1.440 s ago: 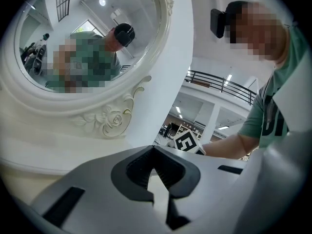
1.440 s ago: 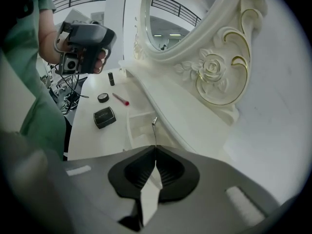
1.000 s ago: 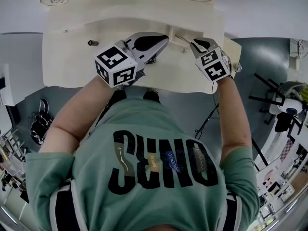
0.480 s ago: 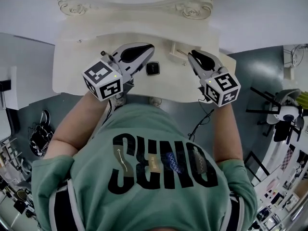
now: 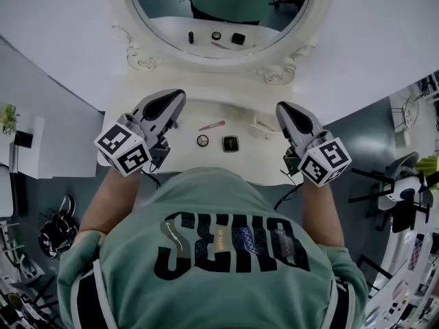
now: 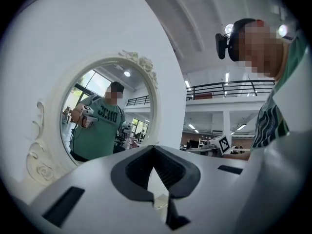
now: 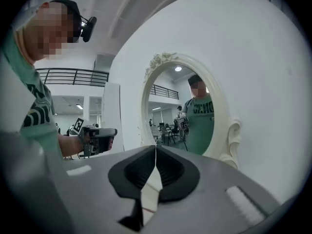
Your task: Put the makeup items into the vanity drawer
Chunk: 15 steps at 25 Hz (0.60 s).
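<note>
On the cream vanity top [image 5: 206, 105] lie a pink pencil [image 5: 211, 125], a small round pot [image 5: 202, 140], a black square compact [image 5: 230, 143] and a pale slim item [image 5: 263, 125]. My left gripper [image 5: 178, 96] is held above the table's left part, jaws shut and empty; its own view shows the tips [image 6: 153, 148] meeting with nothing between them. Over the right part hovers my right gripper [image 5: 281, 107], also shut and empty [image 7: 155, 147]. The makeup lies between the two grippers, touched by neither. No drawer is visible.
An oval mirror [image 5: 216, 9] in a carved cream frame stands behind the table and reflects the items and the person. A black-and-white stand [image 5: 405, 173] is on the grey floor at the right, a dark bag [image 5: 55, 228] at the left.
Both grippers have drawn back from the middle of the table and spread apart, uncovering the makeup items. The head view has tilted up, bringing the mirror into sight.
</note>
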Tool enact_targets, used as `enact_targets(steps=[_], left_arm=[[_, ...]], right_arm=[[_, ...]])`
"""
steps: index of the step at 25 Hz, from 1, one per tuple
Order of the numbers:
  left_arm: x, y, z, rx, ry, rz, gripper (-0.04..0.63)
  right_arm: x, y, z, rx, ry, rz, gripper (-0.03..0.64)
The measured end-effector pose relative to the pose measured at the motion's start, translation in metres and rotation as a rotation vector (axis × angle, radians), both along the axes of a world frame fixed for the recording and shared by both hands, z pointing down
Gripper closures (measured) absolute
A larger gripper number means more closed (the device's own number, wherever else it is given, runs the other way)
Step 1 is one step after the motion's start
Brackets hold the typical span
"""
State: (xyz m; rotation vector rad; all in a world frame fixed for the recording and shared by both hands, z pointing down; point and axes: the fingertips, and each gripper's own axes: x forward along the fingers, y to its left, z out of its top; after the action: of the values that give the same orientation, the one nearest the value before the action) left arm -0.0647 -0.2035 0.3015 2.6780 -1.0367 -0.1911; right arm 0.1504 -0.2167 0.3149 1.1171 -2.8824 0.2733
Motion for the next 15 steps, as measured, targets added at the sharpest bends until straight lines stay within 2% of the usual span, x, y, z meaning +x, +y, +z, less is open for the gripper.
enact_targets(steps=[6, 15], left_arm=[[-0.033, 0.006, -0.023, 0.044, -0.003, -0.031, 0.595], [-0.042, 0.001, -0.016, 0.029, 0.0, -0.049, 0.595]], right_arm=[[-0.023, -0.002, -0.019, 0.046, 0.001, -0.023, 0.607], [-0.035, -0.011, -0.014, 0.02, 0.01, -0.067, 0.607]])
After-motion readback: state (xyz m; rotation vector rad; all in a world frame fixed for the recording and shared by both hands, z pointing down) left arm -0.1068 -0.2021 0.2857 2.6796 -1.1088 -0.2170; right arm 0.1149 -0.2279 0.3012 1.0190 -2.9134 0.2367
